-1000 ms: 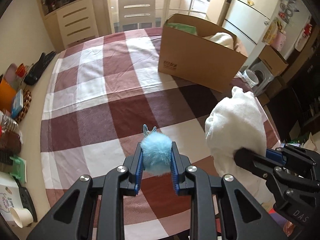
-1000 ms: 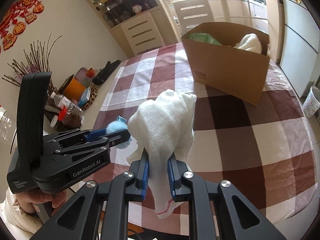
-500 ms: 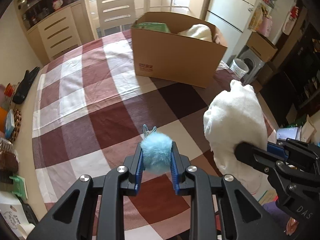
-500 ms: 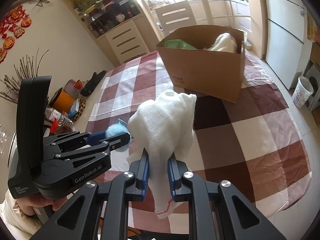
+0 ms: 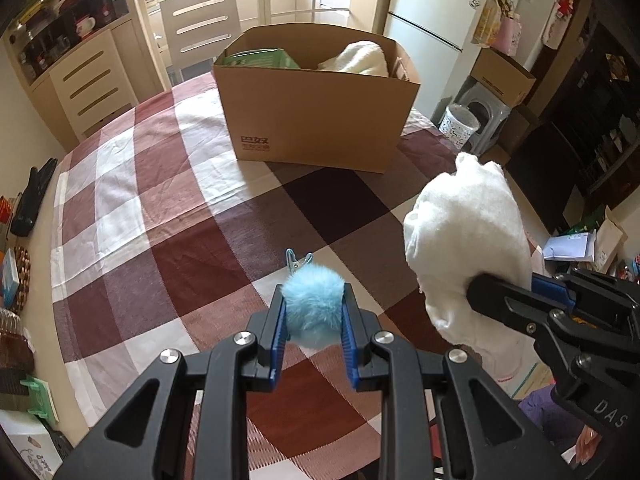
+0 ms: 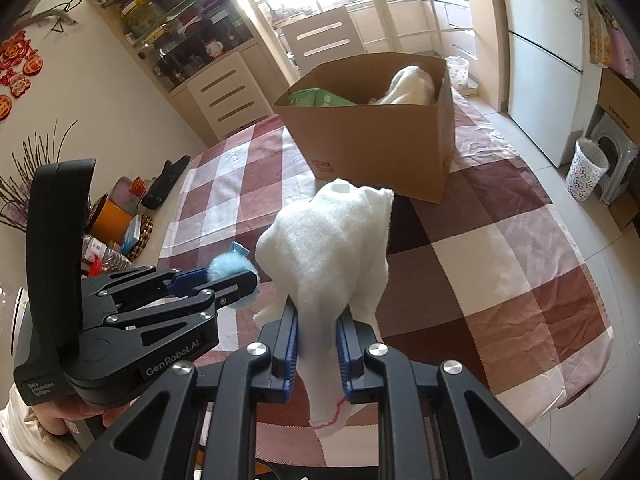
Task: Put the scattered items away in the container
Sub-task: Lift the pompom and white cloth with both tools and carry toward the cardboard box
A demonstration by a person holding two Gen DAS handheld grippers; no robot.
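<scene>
Short of the cardboard box [image 5: 316, 120], the left gripper [image 5: 313, 314] is clamping a blue pompom clip [image 5: 312, 304] and the right gripper [image 6: 317, 340] is pinching a white cloth [image 6: 332, 256], both needing carrying over its rim.

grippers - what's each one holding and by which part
Left gripper squeezes the blue pompom of a clip by its fluffy sides. Right gripper pinches the white cloth near its lower end.

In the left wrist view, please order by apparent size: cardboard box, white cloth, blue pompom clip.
1. cardboard box
2. white cloth, though it is nearer the camera, so it looks enlarged
3. blue pompom clip, nearest yet smallest
</scene>
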